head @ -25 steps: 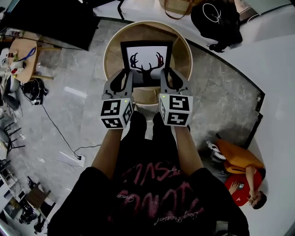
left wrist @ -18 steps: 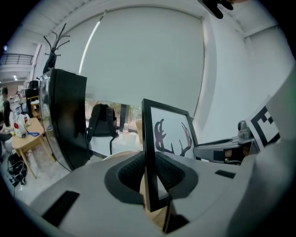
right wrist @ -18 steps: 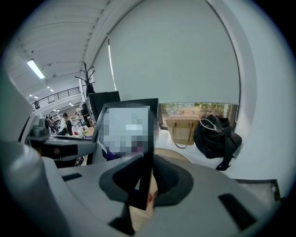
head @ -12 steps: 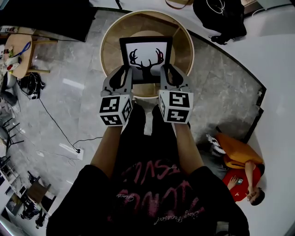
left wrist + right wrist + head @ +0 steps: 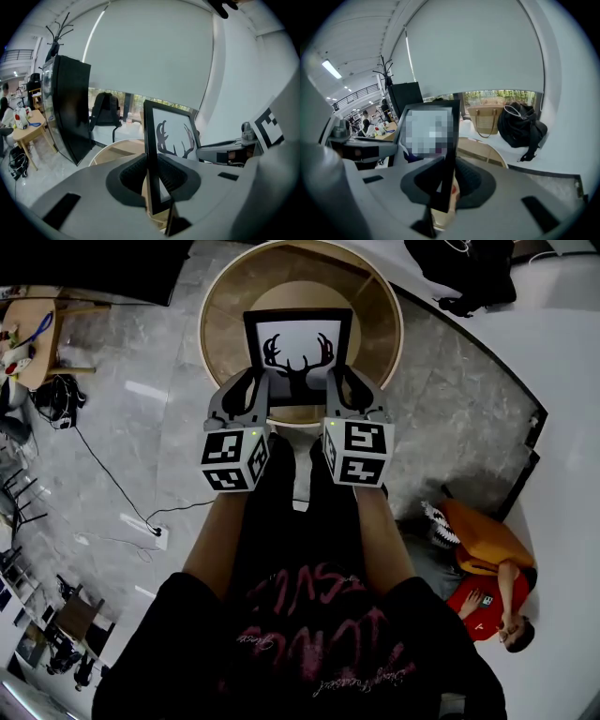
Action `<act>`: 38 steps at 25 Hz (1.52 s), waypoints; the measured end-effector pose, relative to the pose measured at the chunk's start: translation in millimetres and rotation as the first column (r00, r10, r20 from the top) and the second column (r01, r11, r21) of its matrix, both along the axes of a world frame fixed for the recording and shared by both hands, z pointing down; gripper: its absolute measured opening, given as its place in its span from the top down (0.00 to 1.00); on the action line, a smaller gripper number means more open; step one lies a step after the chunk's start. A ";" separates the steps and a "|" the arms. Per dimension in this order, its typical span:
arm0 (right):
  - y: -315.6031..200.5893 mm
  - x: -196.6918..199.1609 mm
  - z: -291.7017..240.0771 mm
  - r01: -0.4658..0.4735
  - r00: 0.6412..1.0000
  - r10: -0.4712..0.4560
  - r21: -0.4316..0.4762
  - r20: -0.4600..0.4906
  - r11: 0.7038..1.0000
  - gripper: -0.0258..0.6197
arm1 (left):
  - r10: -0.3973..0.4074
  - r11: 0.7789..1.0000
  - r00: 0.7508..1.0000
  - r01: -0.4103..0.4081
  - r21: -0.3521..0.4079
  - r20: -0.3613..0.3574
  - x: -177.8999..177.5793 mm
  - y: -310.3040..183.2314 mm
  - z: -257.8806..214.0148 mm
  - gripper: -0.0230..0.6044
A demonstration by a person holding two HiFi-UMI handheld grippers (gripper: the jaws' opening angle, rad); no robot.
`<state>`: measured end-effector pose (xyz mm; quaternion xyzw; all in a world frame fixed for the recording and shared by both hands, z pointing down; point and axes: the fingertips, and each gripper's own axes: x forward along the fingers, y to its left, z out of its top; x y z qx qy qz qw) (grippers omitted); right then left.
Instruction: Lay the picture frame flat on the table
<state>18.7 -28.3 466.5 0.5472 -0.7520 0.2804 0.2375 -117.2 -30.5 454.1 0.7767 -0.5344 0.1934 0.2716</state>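
Note:
A black picture frame [image 5: 298,357] with a white antler print is held over the round wooden table [image 5: 225,324], its face turned up toward the head view. My left gripper [image 5: 255,392] is shut on the frame's left side and my right gripper [image 5: 339,390] on its right side. In the left gripper view the frame's [image 5: 171,136] black edge runs between the ribbed pads of the left gripper [image 5: 152,171]. The right gripper view shows the frame's [image 5: 449,140] other edge pinched by the right gripper [image 5: 447,180]. The frame's bottom edge is hidden behind the jaws.
A person in red [image 5: 492,610] sits on the floor at lower right beside an orange bag [image 5: 478,554]. A black backpack [image 5: 520,126] and a woven bag [image 5: 483,119] lie beyond the table. A tall black panel [image 5: 70,108] and a small wooden table [image 5: 28,329] stand to the left.
Both grippers keep their hold on the frame. The head view has shifted, so the table and frame sit a little higher in the picture, and the frame now lies over the table's near half.

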 end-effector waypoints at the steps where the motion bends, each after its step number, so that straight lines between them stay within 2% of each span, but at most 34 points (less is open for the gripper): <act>1: 1.2 -0.4 4.7 0.001 1.000 -0.001 -0.007 0.000 1.000 0.83 | -0.001 1.000 1.000 0.001 -0.007 0.001 -0.3 1.2 4.5 0.85; 20: 22.0 -5.4 82.0 0.008 1.000 -0.009 -0.136 -0.005 0.991 0.83 | -0.019 0.990 1.000 0.020 -0.139 0.004 -5.3 23.2 81.4 0.85; 38: 65.4 -10.0 173.8 0.018 1.000 -0.022 -0.278 -0.009 0.960 0.83 | -0.026 0.959 1.000 0.029 -0.281 0.012 -9.7 66.9 171.9 0.85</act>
